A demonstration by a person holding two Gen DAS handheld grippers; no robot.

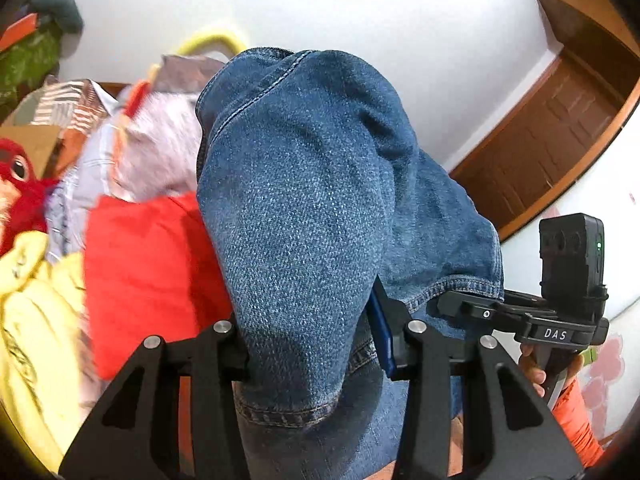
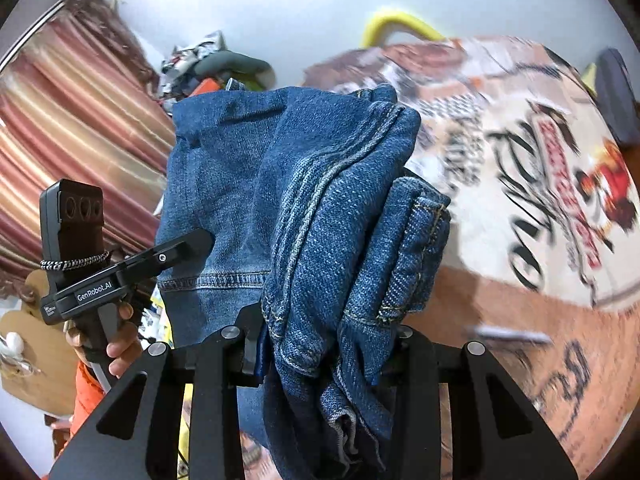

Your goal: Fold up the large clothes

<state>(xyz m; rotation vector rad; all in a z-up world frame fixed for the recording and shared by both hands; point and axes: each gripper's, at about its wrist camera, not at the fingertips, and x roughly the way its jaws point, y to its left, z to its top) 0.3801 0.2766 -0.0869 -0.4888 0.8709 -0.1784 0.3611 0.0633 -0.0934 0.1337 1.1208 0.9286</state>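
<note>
Black linkage arms fill the bottom of both wrist views, and bunched blue denim rises straight out of each claw, hiding the fingertips almost completely.

In the left wrist view, the left claw (image 1: 316,344) is clamped on a thick fold of the jeans (image 1: 304,208); only a sliver of blue pad shows at the cloth's right side. The denim blocks the middle of the picture, so what lies under it cannot be seen. Left of it, a red cloth (image 1: 148,280), a yellow garment (image 1: 36,320) and a red plush toy (image 1: 18,176) are smeared by blur and partly cut off by the frame edge. A brown door (image 1: 560,136) shows at the upper right. At the right edge, the right claw (image 1: 468,304) reaches into a hem of the same denim, its tips buried in the cloth, with a hand (image 1: 534,368) and an orange sleeve (image 1: 576,416) below it.

In the right wrist view, the right claw (image 2: 324,344) grips a wad of seams and waistband of the jeans (image 2: 312,216). The left claw (image 2: 192,246) meets the denim at the left; its tips are covered by it. A striped curtain (image 2: 68,128) hangs behind. At the right, a printed bedspread (image 2: 532,184) is blurred, its lettering unreadable. The jeans hang between both claws, lifted off the bed.
</note>
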